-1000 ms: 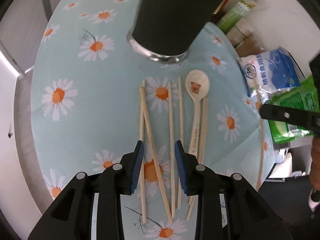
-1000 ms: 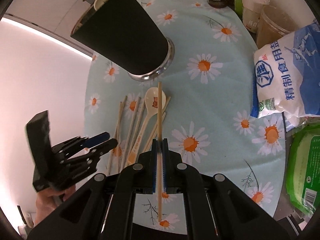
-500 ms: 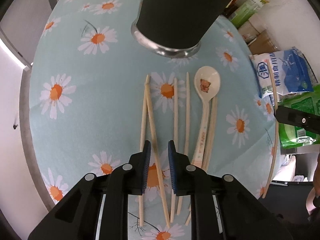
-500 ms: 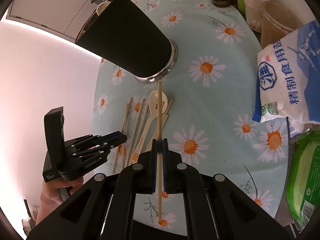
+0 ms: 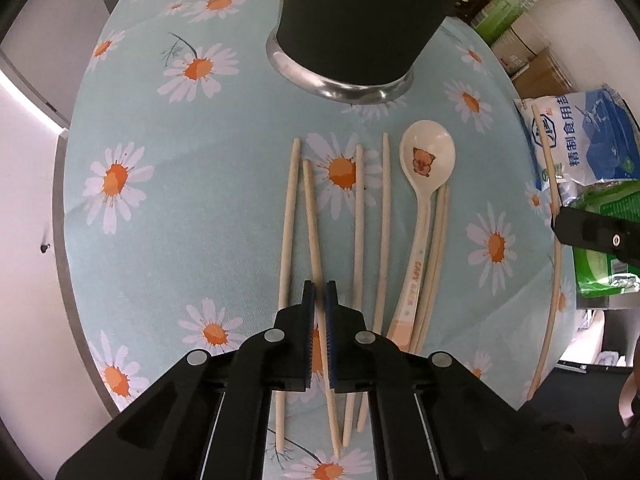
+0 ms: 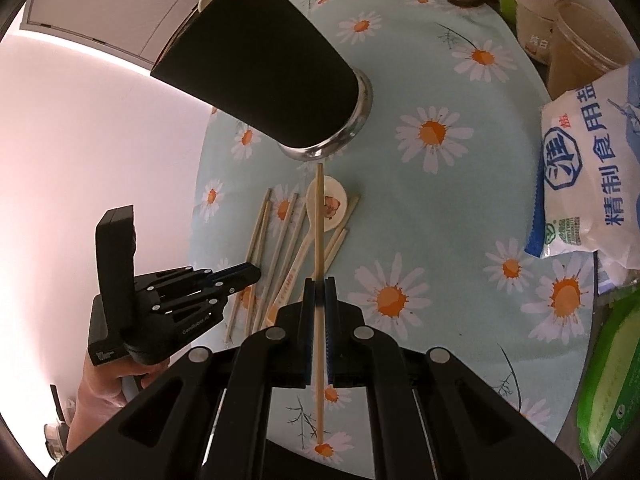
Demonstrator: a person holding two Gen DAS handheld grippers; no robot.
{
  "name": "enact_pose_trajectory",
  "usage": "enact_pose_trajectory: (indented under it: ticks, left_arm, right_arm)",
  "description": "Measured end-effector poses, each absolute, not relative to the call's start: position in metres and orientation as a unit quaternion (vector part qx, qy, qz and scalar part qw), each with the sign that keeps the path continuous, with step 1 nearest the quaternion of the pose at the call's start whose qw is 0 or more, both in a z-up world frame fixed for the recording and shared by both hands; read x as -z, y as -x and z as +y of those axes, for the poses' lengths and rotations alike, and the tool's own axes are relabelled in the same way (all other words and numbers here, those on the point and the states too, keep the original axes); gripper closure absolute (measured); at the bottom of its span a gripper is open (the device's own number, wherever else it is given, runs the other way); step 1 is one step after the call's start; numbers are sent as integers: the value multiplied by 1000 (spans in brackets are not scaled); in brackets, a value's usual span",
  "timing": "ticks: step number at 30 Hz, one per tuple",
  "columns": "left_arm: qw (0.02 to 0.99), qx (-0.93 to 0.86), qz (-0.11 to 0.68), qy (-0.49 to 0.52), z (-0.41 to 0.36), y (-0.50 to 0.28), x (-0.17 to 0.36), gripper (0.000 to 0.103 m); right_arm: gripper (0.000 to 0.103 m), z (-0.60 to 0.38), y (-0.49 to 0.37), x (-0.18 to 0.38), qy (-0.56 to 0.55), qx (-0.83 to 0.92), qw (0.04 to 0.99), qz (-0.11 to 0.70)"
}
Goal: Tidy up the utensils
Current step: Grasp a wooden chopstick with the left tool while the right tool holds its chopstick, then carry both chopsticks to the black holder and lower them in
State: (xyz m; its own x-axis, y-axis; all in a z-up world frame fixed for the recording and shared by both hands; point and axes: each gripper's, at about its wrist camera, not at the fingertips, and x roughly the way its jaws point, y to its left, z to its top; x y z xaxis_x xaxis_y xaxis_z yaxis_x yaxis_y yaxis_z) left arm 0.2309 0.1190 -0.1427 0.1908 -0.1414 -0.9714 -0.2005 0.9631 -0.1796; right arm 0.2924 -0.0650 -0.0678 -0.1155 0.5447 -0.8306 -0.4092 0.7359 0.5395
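Because each chopstick must be lifted singly, the left gripper's [image 5: 319, 300] jaws have pinched one pale wooden chopstick [image 5: 314, 236] lying below the tall black metal-rimmed cup [image 5: 352, 24]. Meanwhile the right gripper [image 6: 319, 286] grips another chopstick [image 6: 319, 220], tip aimed toward that cup, likely its holder; the cream ceramic spoon [image 5: 424, 184] waits just below the cup's base.

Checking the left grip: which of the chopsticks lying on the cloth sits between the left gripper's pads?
The second chopstick from the left, the slanted one. It runs between the left gripper's closed pads; the others lie outside them.

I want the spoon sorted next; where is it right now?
In the left wrist view the spoon lies on the tablecloth, right of the loose chopsticks, bowl toward the black cup.
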Motion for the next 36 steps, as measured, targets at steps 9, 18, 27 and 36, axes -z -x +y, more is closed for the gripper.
enact_pose_trajectory:
  ticks: [9,18,27,36]
  left_arm:
    - [764,-27,631,131,111,-229,133,100]
    - [797,-34,583,152,115,-212,97,100]
    - [842,-5,512,169,111,-201,54,100]
    - [885,44,425,183,123,-202,7,100]
  right_arm:
    - [98,-62,-293,65,-48,-376,661,647]
    - [98,-61,-293,56,-30,-393,673,625]
    - [98,-54,-294,39,-45,-417,697,582]
    - [98,-38,-296,3,-61,-428,745,509]
